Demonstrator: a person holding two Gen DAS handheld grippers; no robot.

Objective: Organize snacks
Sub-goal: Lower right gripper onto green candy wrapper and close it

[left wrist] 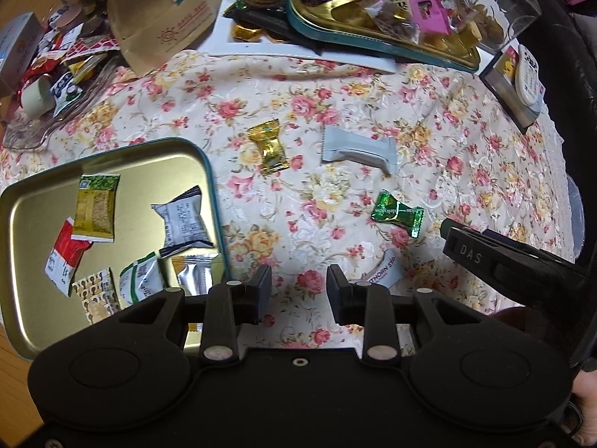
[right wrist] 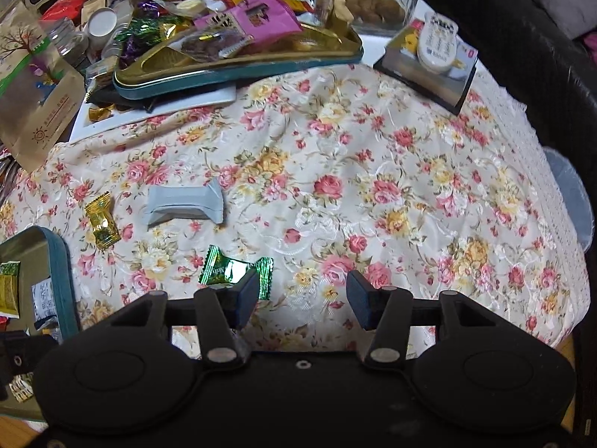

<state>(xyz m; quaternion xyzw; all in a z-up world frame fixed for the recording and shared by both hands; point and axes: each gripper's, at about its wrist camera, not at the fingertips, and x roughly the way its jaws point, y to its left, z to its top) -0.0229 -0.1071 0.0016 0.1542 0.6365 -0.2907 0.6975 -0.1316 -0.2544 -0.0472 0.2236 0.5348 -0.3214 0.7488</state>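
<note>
A gold tin tray [left wrist: 112, 156] with a teal rim lies at the left and holds several snack packets; its edge shows in the right wrist view [right wrist: 59, 261]. On the floral cloth lie a gold candy [left wrist: 268, 145] [right wrist: 101, 220], a grey packet [left wrist: 358, 147] [right wrist: 184, 201], a green candy [left wrist: 397, 212] [right wrist: 231, 270] and a white packet [left wrist: 386, 274]. My left gripper [left wrist: 298, 295] is open and empty above the cloth, right of the tray. My right gripper [right wrist: 302, 300] is open and empty, its left finger just over the green candy; it shows in the left wrist view [left wrist: 485, 257].
A second teal-rimmed tray [left wrist: 373, 33] [right wrist: 238, 63] piled with sweets sits at the back on a white board. A brown paper bag [left wrist: 168, 15] [right wrist: 37, 93], jars, a remote on a box [left wrist: 522, 78] [right wrist: 436, 44] and a dark sofa [right wrist: 522, 37] surround the cloth.
</note>
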